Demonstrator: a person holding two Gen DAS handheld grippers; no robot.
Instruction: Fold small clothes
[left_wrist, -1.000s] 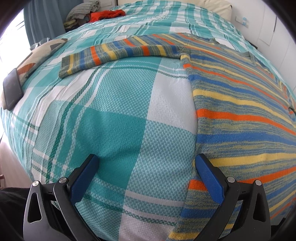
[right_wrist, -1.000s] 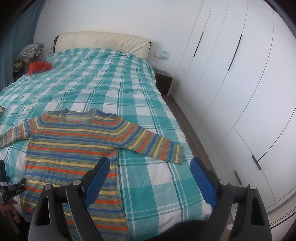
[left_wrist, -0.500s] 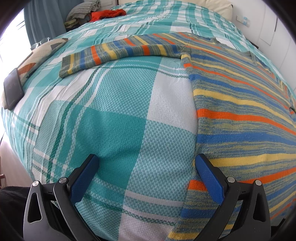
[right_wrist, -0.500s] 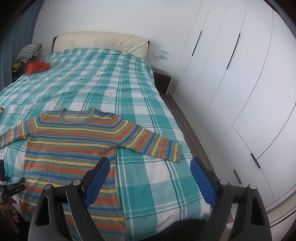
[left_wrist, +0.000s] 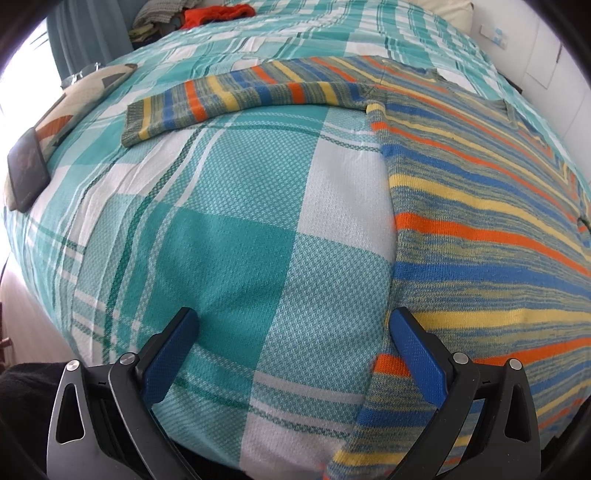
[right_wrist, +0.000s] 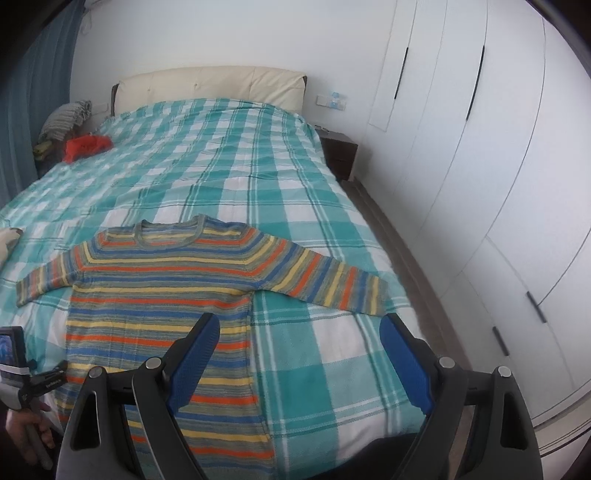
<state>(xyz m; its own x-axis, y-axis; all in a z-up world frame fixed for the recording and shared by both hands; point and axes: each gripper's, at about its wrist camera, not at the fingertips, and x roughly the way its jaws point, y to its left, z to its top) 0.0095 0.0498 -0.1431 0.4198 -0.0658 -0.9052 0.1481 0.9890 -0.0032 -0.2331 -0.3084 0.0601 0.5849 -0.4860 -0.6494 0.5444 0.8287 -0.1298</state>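
Observation:
A small striped sweater (right_wrist: 155, 295) in blue, orange, yellow and grey lies flat, face up, near the foot of the bed, both sleeves spread out. In the left wrist view the sweater (left_wrist: 480, 229) fills the right side and its left sleeve (left_wrist: 229, 96) stretches away to the left. My left gripper (left_wrist: 293, 321) is open and empty, low over the bedspread beside the sweater's left hem edge. My right gripper (right_wrist: 299, 328) is open and empty, higher up, over the sweater's right side edge below the right sleeve (right_wrist: 332, 284).
The bed has a teal and white checked bedspread (right_wrist: 229, 177) and a cream headboard (right_wrist: 210, 85). A red garment (right_wrist: 86, 146) and folded clothes (right_wrist: 64, 118) lie at the far left. A phone (left_wrist: 27, 168) rests on a cushion (left_wrist: 74, 110). White wardrobes (right_wrist: 480, 184) line the right.
The right gripper has drifted a little, so the sweater sits slightly further right in its view. The left gripper has barely moved. Both stay open.

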